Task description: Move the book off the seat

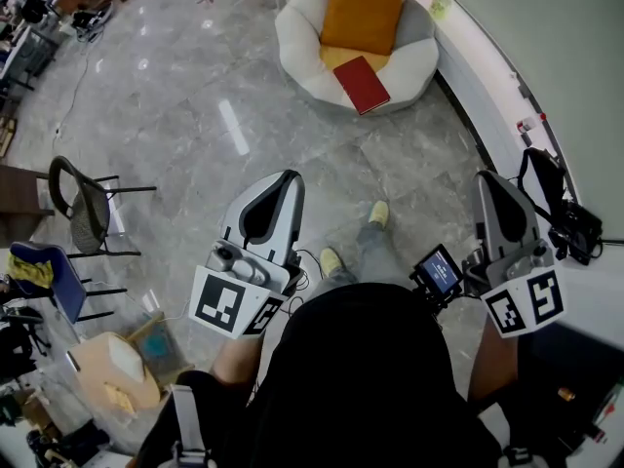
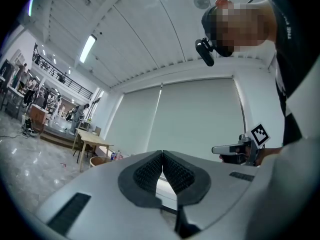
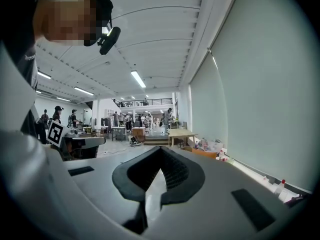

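A grey marble floor (image 1: 195,115) fills the wide hall. The left gripper (image 2: 162,153) and the right gripper (image 3: 160,149) are both clenched on nothing, close to the person (image 1: 361,378). Well ahead, the red book (image 1: 362,84) lies on the white seat (image 1: 297,47), against an orange cushion (image 1: 363,8).

A polished grey stone floor (image 1: 195,96) spreads below. At the left stands a black chair (image 1: 83,208) with grey cloth over its back, near a blue chair (image 1: 57,279) that carries a yellow cloth (image 1: 30,270). A round wooden side table (image 1: 93,370) stands close by. A white ledge (image 1: 483,61) curves along the right wall.
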{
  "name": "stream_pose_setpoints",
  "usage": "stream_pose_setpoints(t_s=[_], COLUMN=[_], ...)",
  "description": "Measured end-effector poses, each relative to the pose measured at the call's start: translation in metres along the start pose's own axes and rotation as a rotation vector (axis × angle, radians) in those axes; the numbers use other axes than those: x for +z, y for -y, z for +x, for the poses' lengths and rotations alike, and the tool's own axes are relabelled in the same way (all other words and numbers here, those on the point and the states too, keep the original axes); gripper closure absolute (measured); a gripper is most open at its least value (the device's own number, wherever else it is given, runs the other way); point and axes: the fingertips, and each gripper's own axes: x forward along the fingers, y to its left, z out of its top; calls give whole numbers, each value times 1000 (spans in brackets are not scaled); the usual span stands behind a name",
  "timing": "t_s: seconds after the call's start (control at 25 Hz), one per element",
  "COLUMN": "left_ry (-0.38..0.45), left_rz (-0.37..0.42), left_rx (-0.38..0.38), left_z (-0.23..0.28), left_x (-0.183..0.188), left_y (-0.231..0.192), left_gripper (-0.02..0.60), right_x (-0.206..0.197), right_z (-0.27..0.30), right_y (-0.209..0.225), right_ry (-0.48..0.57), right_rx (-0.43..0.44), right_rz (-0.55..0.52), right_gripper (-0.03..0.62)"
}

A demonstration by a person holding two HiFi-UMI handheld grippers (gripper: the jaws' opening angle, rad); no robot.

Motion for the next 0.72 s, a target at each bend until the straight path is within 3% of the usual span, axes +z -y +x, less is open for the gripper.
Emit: stream_pose_setpoints(t_s=[0.2, 0.4, 0.64, 0.72], left_ry=[-21, -50, -47, -14], left_rz=[8, 74, 103, 76], left_rx=[-15, -2, -17, -29], left_z=[27, 75, 149, 176], left_x=[0, -3, -4, -2], left_y=[-2, -10, -24, -30], left_gripper=[568, 569, 569, 569], right_x=[1, 3, 8, 10], right_z=[21, 57, 105, 121], right_y=[21, 58, 112, 134], right_ry=[18, 39, 42, 41], right_rx=[10, 28, 34, 33], right_rz=[15, 37, 13, 16], right_gripper=[582, 582, 582, 582])
